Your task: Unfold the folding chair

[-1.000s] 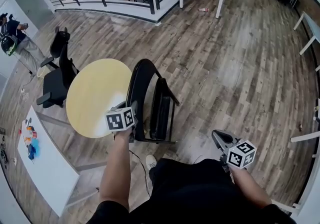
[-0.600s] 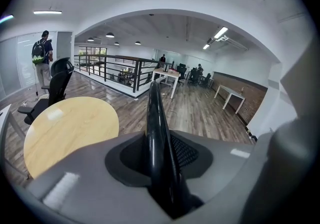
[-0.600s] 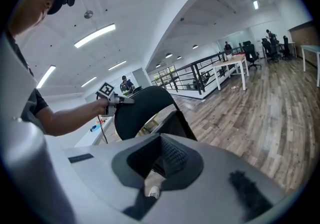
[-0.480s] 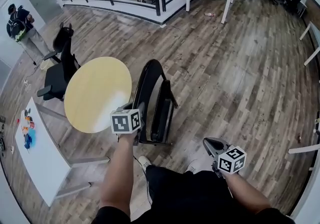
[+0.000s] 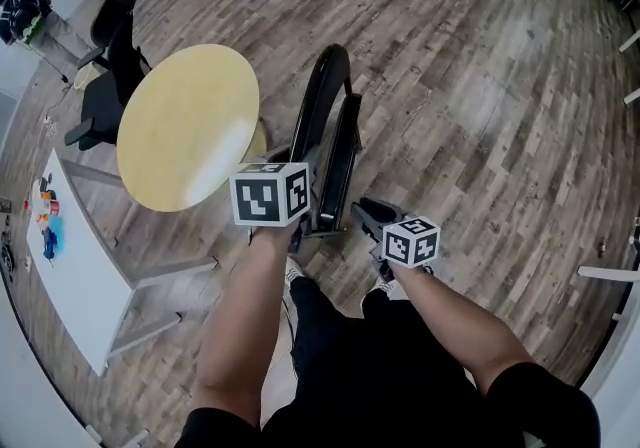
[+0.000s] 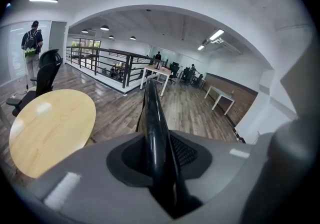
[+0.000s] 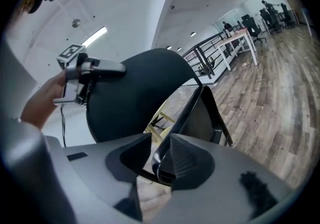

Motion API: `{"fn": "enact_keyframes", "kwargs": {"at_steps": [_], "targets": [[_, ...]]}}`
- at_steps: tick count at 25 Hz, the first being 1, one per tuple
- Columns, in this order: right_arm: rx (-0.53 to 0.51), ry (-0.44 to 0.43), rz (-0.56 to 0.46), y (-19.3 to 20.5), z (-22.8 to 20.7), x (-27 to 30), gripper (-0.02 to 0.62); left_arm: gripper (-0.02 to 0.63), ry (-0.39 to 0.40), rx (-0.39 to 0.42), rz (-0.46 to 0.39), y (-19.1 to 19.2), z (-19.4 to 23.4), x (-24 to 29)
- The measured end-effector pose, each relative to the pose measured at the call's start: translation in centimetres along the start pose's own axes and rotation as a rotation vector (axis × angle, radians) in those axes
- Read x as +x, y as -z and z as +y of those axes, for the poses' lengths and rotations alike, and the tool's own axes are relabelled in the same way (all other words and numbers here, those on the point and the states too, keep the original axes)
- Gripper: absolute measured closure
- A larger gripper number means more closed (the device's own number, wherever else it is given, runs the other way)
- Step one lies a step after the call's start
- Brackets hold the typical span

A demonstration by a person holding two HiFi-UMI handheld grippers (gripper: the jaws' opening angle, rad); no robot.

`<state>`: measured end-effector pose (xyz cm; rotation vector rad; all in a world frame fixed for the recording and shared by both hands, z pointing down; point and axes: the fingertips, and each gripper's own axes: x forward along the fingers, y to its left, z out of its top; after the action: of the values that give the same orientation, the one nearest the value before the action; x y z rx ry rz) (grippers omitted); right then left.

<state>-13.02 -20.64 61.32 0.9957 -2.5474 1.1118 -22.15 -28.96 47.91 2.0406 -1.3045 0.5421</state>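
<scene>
Standing: one folding chair (image 5: 330, 101), one round table (image 5: 185, 126).

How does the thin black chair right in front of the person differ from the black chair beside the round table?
The folding chair is folded almost flat, seat tipped up beside its back; the office chair has its seat level. The folding chair is slim, without armrests; the office chair is bulky, with armrests. Both are black, on the wooden floor.

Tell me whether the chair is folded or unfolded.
Folded. On the chair, the seat stands upright, close against the backrest, not swung down level.
</scene>
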Motion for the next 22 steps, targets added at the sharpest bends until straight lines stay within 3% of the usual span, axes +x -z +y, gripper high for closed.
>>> {"fn": "enact_keyframes", "kwargs": {"at_steps": [5,7,12,15,20,22], "targets": [[0.050,0.099,0.085,1.3,-2.5,4.4,0.278,0.506,0.028,-0.001,0.008,0.4,-2.4,0.8],[0.046,0.142,0.128,2.1,-3.0,5.5,0.268,0.505,0.039,-0.002,0.008,0.7,-3.0,1.0],[0.164,0.250,0.158,2.2,-3.9,7.0,0.268,0.486,0.081,-0.025,0.005,0.9,-4.7,1.5],[0.144,0.321,0.187,2.4,-4.9,7.2,0.268,0.482,0.094,-0.027,0.000,1.0,-5.5,1.8],[0.155,0.352,0.236,4.2,-6.2,6.9,0.272,0.472,0.127,-0.058,-0.007,1.4,-5.9,1.8],[0.146,0.362,0.240,4.5,-6.6,6.6,0.302,0.474,0.129,-0.062,-0.012,1.4,-5.6,1.6]]}}
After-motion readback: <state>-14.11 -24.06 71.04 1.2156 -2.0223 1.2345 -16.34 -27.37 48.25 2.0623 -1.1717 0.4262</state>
